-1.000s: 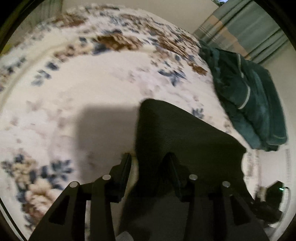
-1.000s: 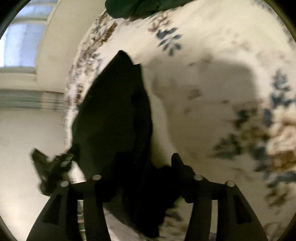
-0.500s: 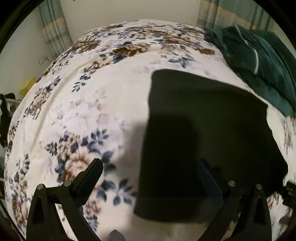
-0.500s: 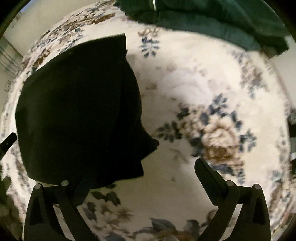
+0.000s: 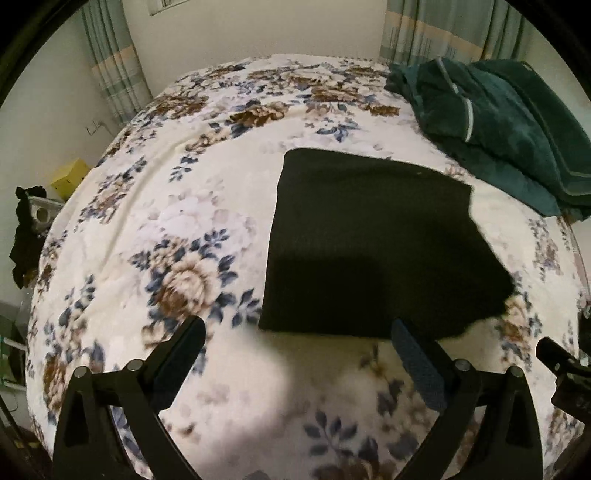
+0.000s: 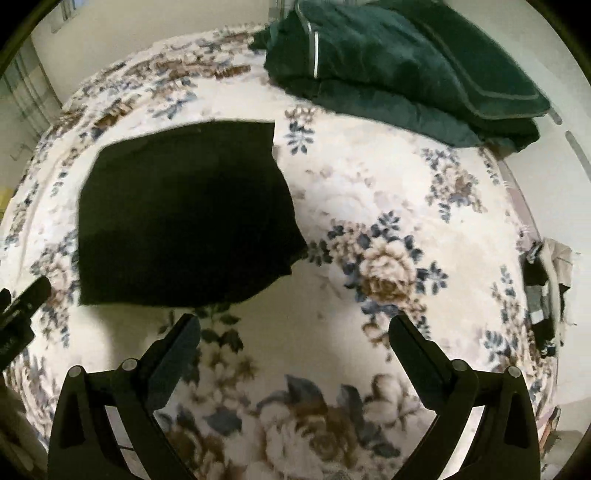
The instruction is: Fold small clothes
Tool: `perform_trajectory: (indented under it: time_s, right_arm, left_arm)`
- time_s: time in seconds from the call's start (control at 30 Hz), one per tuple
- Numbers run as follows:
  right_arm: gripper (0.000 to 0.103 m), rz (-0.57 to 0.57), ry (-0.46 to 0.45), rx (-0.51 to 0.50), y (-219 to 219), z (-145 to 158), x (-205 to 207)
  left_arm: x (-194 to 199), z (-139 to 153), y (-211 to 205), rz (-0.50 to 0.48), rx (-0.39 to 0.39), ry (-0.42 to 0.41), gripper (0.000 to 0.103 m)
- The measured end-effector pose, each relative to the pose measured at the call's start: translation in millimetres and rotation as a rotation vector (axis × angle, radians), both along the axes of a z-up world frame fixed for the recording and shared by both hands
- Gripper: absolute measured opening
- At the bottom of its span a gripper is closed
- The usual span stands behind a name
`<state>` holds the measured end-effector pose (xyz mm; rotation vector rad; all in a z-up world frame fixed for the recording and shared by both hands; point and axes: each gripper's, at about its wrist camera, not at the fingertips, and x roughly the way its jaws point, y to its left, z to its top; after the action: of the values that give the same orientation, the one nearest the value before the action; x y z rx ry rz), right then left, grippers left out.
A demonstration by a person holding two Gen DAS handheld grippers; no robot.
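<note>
Bed with floral cream blanket filling the frame, plain pale wall at top, striped green curtains upper left and upper right, yellow box at left edge, dim indoor light.

Both wrist views set above the floral blanket, angled steeply down past spread black fingers, left view from the left, right from the right, sharing the black garment and green pile.

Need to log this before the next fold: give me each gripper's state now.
Left gripper: open, holding nothing; black garment lies flat on the bed.
Right gripper: open, holding nothing.
</note>
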<state>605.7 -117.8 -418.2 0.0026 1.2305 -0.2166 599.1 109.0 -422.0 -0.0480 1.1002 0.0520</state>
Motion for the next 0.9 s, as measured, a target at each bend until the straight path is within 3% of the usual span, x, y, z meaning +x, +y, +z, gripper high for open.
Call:
perform_trajectory:
  time_s: [0.2, 0.53, 0.67, 0.9]
  right_arm:
    - [0.103, 0.017, -0.078, -0.023, 7, 91, -61]
    - [0.103, 0.002, -0.242, -0.028, 1, 270, -182]
    - [0.103, 0.025, -0.32, -0.055, 4, 329, -222]
    - [0.103, 0.067, -0.388, -0.026, 9, 408, -281]
  left_arm:
    - [-57, 75, -6, -0.004, 0.001, -0.031, 0.103]
    - [-158, 225, -6, -0.013, 0.009, -0.159, 0.103]
    - [-196, 276, -10, -0.021, 0.019, -0.236, 0.103]
    - [-241, 336, -15, -0.028, 0.012, -0.294, 0.103]
